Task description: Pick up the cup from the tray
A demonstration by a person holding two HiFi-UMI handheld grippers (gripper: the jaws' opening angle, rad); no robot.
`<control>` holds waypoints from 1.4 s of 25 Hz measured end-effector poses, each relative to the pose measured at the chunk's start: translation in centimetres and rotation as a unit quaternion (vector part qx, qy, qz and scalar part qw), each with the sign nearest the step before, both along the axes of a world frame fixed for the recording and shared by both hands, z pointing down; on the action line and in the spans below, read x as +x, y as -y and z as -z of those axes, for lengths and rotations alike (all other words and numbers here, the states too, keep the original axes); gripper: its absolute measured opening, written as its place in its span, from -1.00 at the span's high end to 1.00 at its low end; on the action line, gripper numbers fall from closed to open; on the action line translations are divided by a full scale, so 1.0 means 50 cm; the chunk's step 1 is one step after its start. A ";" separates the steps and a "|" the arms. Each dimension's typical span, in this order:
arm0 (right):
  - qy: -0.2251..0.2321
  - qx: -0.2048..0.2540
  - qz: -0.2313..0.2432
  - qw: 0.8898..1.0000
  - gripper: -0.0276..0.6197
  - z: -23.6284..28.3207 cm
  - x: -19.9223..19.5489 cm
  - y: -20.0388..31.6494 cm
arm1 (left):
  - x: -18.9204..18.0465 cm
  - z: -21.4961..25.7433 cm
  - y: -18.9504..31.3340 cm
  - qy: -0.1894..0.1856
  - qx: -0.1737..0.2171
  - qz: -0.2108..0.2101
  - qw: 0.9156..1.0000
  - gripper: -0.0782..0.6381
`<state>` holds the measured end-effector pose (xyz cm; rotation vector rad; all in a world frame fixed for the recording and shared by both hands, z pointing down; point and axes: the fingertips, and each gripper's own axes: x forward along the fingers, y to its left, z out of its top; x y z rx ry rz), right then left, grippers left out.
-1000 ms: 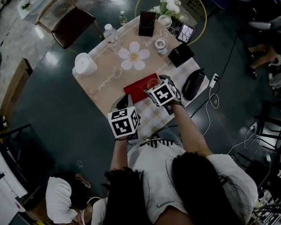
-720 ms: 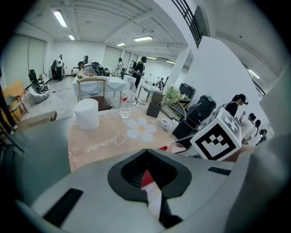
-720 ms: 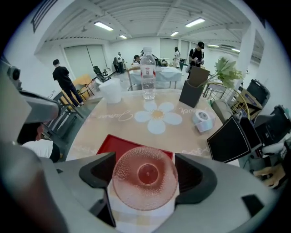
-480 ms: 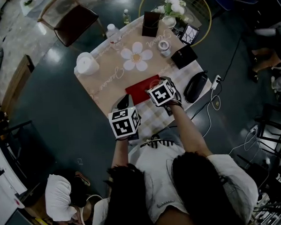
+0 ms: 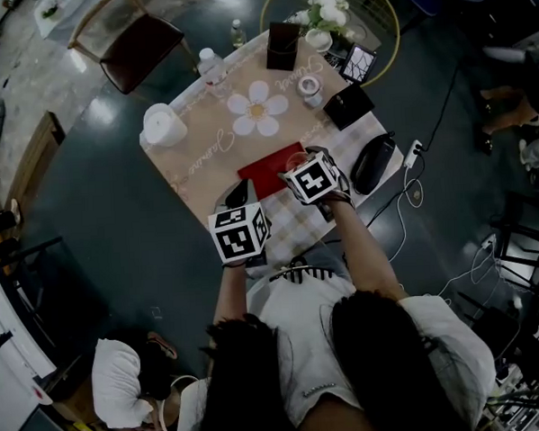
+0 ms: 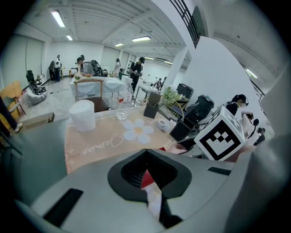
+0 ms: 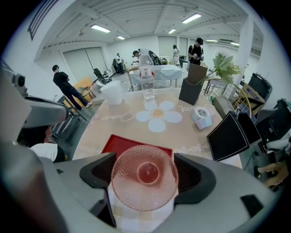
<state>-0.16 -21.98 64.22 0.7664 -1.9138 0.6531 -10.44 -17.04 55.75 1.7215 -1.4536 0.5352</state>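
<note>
Hardly moved over the last second, bar a slight drift. Left of the flat red tray (image 5: 267,170), by its near corner: left gripper (image 6: 146,176), jaws pinched together on nothing, parked aside, probably to leave room. At the tray's near edge: right gripper (image 7: 144,182), clamped on the pink dimpled glass cup (image 7: 144,170), seemingly lifted clear. Beyond the tray: white paper roll (image 5: 163,123), flower-shaped mat (image 5: 257,107), black stand (image 5: 347,105), none obstructing.

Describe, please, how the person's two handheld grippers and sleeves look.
The left gripper and right gripper are light grey moulded shells with dark, scooped jaw recesses. Each carries a white cube printed with black square markers. The person wears a white short-sleeved top.
</note>
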 end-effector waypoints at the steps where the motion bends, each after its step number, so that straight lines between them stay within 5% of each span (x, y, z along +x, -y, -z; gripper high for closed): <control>1: 0.002 0.003 -0.004 1.000 -0.33 0.003 0.005 0.002 | 0.003 0.001 0.001 0.001 0.001 -0.002 1.000 0.77; 20: -0.035 0.003 -0.088 0.995 -0.33 0.006 0.218 0.006 | 0.071 -0.008 0.021 0.006 0.010 -0.040 0.999 0.77; 35: -0.050 -0.016 -0.076 0.996 -0.33 -0.036 0.249 -0.002 | 0.080 -0.019 0.022 0.013 0.007 -0.031 0.999 0.77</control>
